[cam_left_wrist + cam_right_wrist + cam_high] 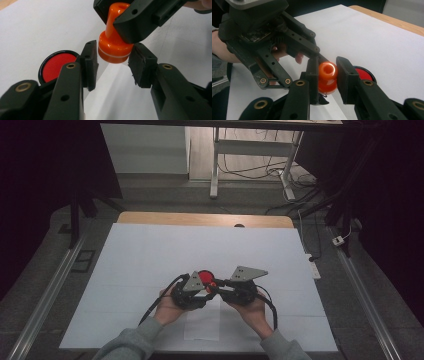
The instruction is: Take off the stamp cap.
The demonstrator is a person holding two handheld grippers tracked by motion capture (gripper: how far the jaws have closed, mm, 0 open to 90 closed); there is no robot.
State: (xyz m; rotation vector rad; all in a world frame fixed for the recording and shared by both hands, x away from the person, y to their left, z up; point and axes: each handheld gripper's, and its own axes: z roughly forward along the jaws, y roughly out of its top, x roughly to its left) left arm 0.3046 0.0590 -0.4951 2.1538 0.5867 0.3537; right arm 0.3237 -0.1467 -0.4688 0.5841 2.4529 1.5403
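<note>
Right gripper (325, 75) clamped the orange stamp (327, 76) by its handle; left gripper (112, 65) stood narrow around its base, contact unclear.

One orange stamp (113, 50); one round red ink pad (57, 65); two grippers — left (204, 292), right (216, 286).

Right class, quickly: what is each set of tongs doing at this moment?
Left tongs: around the wide base of the orange stamp, pads at its sides, a firm grip cannot be told.
Right tongs: closed on the stamp's handle, holding it.
</note>
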